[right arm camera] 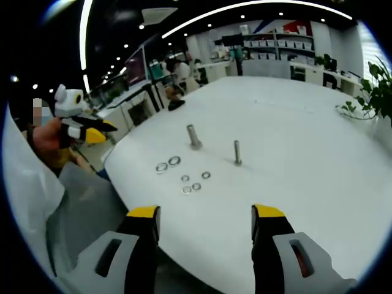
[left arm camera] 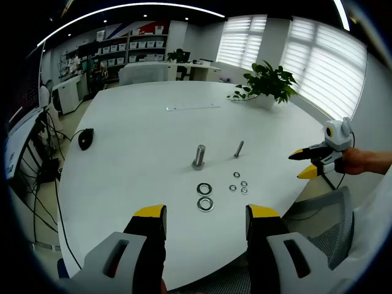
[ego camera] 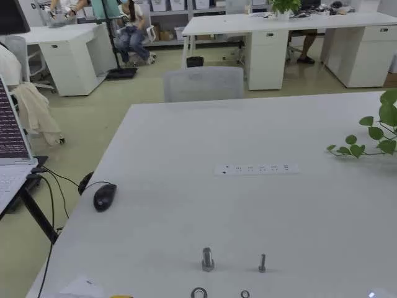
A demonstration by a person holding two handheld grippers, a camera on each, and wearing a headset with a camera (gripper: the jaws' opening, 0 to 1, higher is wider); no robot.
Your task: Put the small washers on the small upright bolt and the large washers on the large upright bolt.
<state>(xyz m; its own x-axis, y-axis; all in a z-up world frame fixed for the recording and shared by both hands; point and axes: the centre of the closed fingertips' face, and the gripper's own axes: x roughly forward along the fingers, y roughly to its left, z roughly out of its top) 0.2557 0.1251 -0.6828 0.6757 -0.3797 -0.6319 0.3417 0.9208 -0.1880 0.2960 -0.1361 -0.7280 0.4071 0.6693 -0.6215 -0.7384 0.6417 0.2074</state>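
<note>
Left gripper view: my left gripper (left arm camera: 205,214) is released, its jaws wide apart with nothing between them, hanging off the near edge of the white table (left arm camera: 135,122). Ahead at 12 o'clock the two large washers (left arm camera: 205,203) lie flat, one just beyond the other, and past them the large bolt (left arm camera: 199,157) stands upright. The small bolt (left arm camera: 238,149) stands at its 3 o'clock, apart from it. The small washers (left arm camera: 244,183) lie loose at 3 o'clock from the large pair. My right gripper (right arm camera: 206,214) is likewise released and empty, off the table edge. In the head view a mouse (ego camera: 104,197) sits at 10 o'clock from the bolts.
</note>
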